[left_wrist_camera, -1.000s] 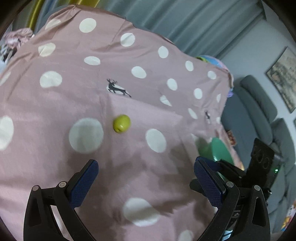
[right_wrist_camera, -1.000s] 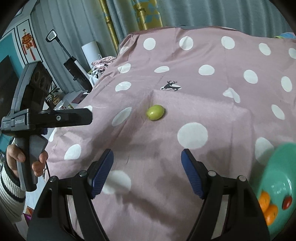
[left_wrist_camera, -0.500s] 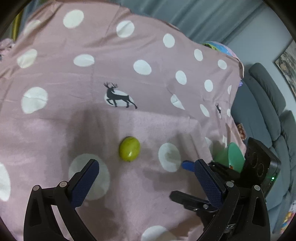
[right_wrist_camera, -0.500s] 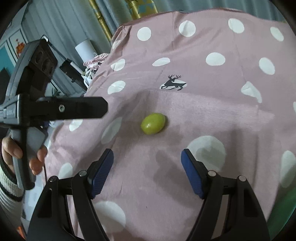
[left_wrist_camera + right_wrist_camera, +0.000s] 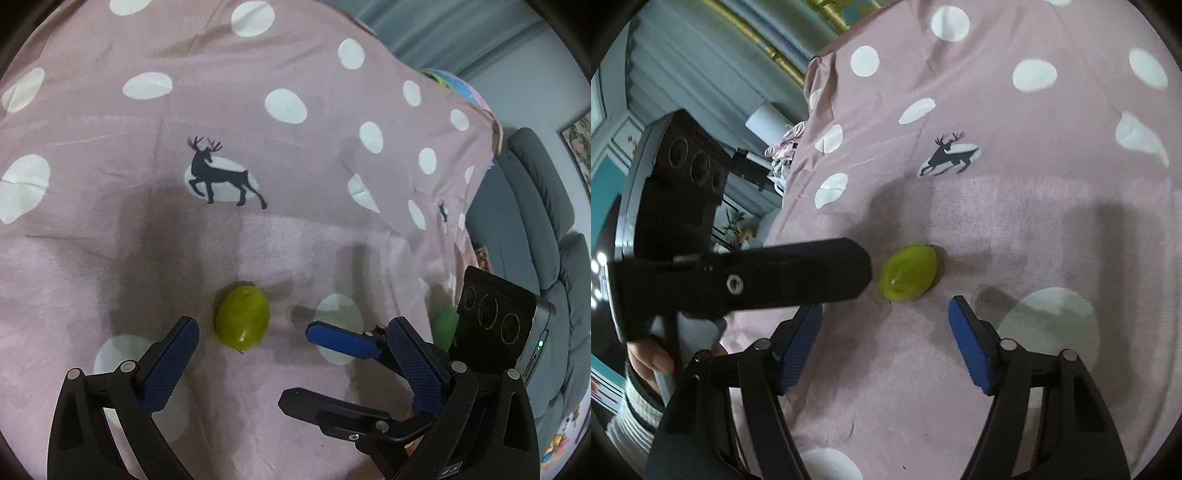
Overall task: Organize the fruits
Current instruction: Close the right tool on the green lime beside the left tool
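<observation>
Both tongs gape — green fruit (image 5: 242,319) between

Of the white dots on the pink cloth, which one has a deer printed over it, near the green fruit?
The white oval just beyond the green fruit carries the dark deer silhouette; the surrounding dots, like the one farther back, are plain white.

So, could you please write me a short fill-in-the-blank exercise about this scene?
1. The fruit lying on the cloth is ____ in colour.
2. The pink cloth bears white dots and a dark printed ____.
3. The left gripper and right gripper are both ____.

Missing words: green; deer; open
</observation>
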{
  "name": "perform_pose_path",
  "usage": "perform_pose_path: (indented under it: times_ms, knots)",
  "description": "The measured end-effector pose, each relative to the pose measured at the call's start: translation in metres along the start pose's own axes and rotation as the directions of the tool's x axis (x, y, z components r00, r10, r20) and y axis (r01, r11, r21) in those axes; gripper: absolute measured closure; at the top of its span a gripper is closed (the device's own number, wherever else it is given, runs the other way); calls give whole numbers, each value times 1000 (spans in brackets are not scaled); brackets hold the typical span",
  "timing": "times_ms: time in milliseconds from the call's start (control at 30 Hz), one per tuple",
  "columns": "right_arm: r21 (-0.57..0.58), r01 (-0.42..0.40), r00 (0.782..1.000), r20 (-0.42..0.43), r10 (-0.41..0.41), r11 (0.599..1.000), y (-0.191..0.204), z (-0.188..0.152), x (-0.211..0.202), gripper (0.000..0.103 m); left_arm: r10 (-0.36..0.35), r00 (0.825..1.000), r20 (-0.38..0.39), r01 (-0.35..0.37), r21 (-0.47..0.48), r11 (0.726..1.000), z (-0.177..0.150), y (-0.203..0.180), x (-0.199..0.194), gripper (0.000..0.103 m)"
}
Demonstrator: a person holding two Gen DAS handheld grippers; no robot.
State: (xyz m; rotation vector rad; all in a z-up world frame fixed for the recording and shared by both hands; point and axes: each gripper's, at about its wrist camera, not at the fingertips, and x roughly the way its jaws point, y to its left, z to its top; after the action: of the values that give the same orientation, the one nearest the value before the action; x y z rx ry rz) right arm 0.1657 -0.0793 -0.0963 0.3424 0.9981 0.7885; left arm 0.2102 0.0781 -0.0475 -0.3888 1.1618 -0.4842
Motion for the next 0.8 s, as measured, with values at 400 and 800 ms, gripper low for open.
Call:
perform_pose_path:
  times_ms: [400,800]
  knots:
    - [130,-83,996,-8,85,988,-20,6,22,51,41,998,-49,-42,-13,999,10,2,19,8]
    - [142,-102,995,-4,104,985,-29,3,25,59,86,989,-119,-87,-4,996,9,8,34,43]
